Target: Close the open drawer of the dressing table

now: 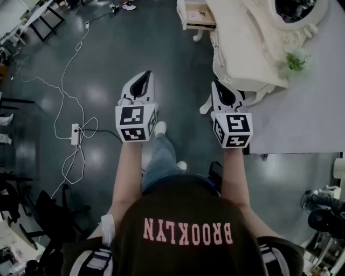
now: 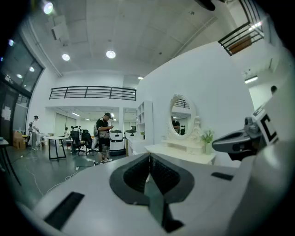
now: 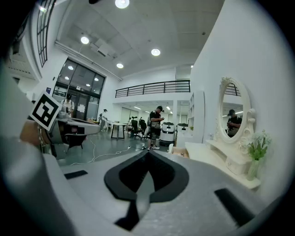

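Cream drawer pulled out at far front corner of dressing table, well ahead of both tools. Probably stiff, light, easy-sliding; push flat on front panel. Left gripper, right gripper pinched together, empty.

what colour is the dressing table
Cream white, with carved ornate trim. The dressing table shows best in the head view.
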Tool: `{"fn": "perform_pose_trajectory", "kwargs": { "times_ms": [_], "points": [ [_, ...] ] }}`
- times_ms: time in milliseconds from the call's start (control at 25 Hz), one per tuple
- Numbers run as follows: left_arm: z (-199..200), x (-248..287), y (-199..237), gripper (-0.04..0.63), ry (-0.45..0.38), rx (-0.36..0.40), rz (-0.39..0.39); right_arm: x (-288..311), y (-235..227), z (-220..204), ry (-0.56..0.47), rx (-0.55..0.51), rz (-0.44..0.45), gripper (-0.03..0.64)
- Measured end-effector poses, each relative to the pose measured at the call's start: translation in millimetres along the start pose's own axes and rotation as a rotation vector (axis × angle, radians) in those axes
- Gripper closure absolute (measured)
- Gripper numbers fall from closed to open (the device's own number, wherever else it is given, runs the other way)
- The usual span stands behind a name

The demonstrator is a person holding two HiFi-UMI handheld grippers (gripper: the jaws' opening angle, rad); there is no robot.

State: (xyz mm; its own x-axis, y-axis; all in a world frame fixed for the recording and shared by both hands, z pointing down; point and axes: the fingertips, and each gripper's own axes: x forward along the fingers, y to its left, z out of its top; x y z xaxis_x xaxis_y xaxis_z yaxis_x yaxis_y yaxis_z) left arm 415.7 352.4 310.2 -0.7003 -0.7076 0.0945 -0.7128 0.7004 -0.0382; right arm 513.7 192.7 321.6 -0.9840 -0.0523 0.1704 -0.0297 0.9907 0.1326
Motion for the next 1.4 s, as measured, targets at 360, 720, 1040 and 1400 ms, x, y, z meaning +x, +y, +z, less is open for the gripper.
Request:
{"fn": "perform_pose_trajectory", "kwargs": {
  "times_ms": [360, 720, 1040, 1400],
  "points": [
    [-1, 38, 36, 0.591, 0.006, -0.021, -0.02, 46, 3, 4, 0.02, 0.005, 0.0, 0.626],
    [-6, 135, 80, 0.591, 0.039, -0.047, -0.067, 137, -24, 6, 0.047, 0.028, -0.037, 0.626],
    [0, 207, 140, 0.591, 0.037, -0.05, -0.1, 226, -32, 25, 0.075, -0.008, -0.077, 0.624],
    [11, 269, 177, 0.591, 0.036, -0.031, -0.143, 294, -33, 45, 0.065, -0.03, -0.089, 0.626]
  ]
}}
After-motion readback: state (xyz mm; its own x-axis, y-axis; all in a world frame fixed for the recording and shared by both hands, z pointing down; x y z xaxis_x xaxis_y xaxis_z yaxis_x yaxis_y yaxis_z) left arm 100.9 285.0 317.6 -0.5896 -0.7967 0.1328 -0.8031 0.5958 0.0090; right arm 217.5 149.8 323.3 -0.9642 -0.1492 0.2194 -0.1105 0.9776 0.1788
